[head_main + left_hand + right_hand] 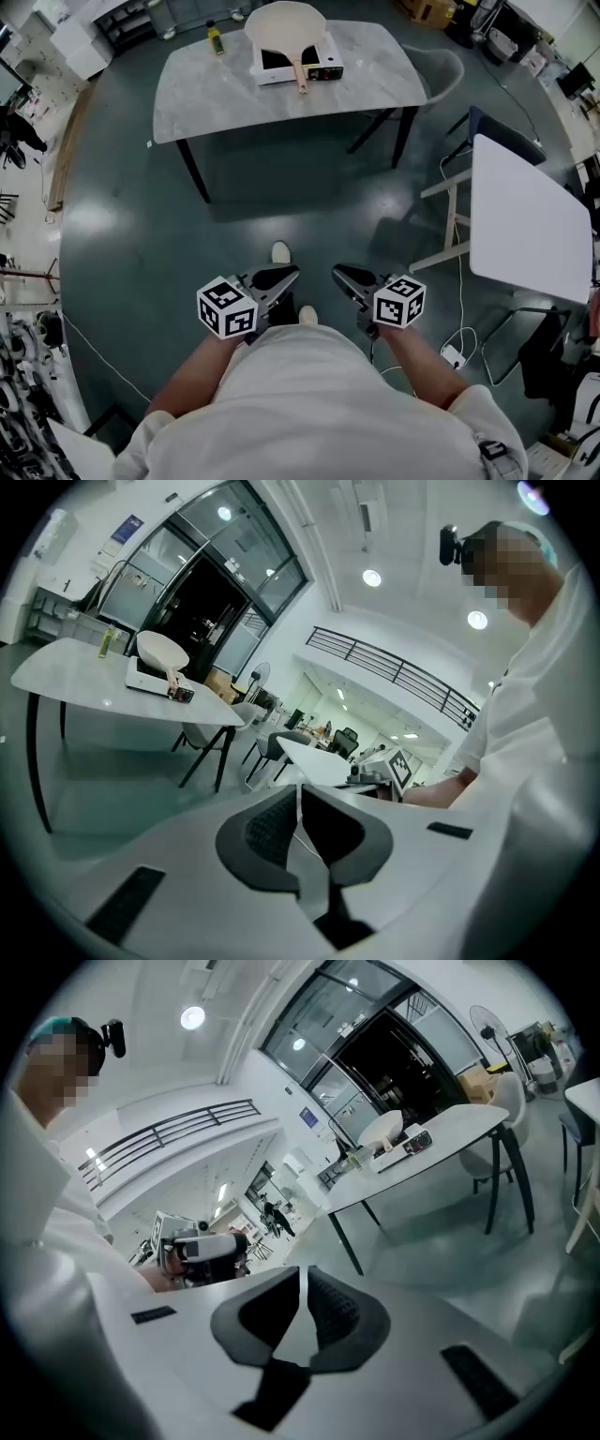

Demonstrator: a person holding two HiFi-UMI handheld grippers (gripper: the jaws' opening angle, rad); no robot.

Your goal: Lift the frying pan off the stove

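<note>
A cream frying pan [286, 30] with a wooden handle rests on a white portable stove [323, 67] at the far side of the grey marble table [197, 89]. Both grippers are held low, close to the person's body and well short of the table. My left gripper [286, 273] is shut with nothing in it; my right gripper [342, 273] is shut and empty too. The pan [161, 650] and stove [150, 679] appear small in the left gripper view. In the right gripper view the pan [380, 1129] stands far off on the table [441, 1138].
A yellow-green bottle [217, 40] stands at the table's back left. A white table [530, 220] and chairs [445, 70] are to the right. Cables trail on the dark floor [281, 202] near my right side. Cluttered racks line the left wall.
</note>
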